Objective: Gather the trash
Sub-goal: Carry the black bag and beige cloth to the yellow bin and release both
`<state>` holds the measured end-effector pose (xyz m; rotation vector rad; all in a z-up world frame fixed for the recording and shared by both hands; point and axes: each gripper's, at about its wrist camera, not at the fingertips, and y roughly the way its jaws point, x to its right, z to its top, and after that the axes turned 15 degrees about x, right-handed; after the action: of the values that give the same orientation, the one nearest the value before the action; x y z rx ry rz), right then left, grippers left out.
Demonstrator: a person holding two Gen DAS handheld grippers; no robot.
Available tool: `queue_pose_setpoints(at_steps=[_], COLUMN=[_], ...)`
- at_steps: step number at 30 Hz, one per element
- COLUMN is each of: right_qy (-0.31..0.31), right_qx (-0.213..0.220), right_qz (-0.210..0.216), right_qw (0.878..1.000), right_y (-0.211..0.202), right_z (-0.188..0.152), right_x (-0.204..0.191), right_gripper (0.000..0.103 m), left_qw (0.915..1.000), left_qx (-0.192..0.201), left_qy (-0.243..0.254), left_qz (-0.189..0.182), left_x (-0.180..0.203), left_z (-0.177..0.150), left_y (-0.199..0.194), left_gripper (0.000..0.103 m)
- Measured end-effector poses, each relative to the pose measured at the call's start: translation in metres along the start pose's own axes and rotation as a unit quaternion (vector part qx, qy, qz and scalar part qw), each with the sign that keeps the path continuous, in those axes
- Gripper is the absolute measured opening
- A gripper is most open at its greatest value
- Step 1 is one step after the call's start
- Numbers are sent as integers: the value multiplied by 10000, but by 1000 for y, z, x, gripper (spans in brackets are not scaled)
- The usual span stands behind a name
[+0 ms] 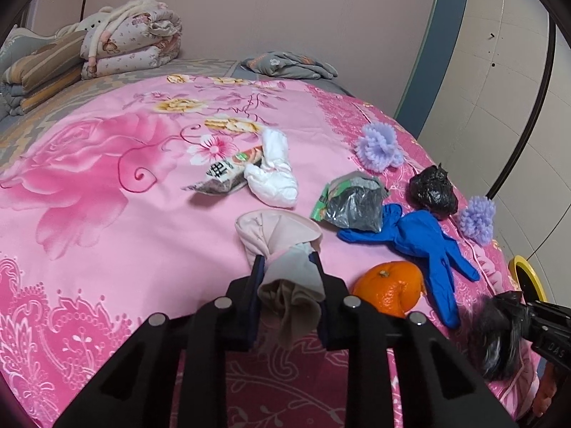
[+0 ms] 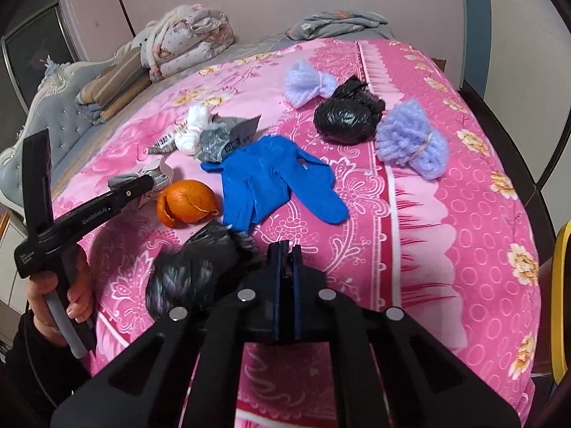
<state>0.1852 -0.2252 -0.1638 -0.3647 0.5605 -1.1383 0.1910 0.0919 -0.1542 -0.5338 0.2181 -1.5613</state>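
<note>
My left gripper is shut on a crumpled pale pink and grey cloth lying on the pink bedspread. In the right wrist view the left gripper is at the left, held by a hand. My right gripper is shut, pinching the edge of a crumpled black plastic bag; the same bag hangs from the right gripper at the lower right of the left wrist view. An orange peel and a blue glove lie between the two grippers.
Further back lie a silver-green wrapper, a white wad, a printed wrapper, a knotted black bag and two purple yarn bundles. Folded quilts are at the bed's head. A yellow-rimmed object stands off the right edge.
</note>
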Motion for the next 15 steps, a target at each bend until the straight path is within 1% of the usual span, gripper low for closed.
queue_pose_setpoints(at_steps=[7, 11, 15], right_qy=[-16, 62, 99], right_qx=[215, 297, 469], right_qz=[-37, 4, -17], right_qw=[9998, 9995, 9988], right_y=[-29, -43, -60], right_z=[9, 14, 19], right_x=[6, 10, 15], right_gripper=[2, 2, 2], left_qw=[9998, 9994, 9991], left_qx=[194, 297, 384], left_qy=[91, 163, 158], left_qz=[48, 18, -30], left_x=[11, 22, 30], left_z=[15, 22, 29], left_y=[-19, -30, -41], left_gripper=[23, 23, 23])
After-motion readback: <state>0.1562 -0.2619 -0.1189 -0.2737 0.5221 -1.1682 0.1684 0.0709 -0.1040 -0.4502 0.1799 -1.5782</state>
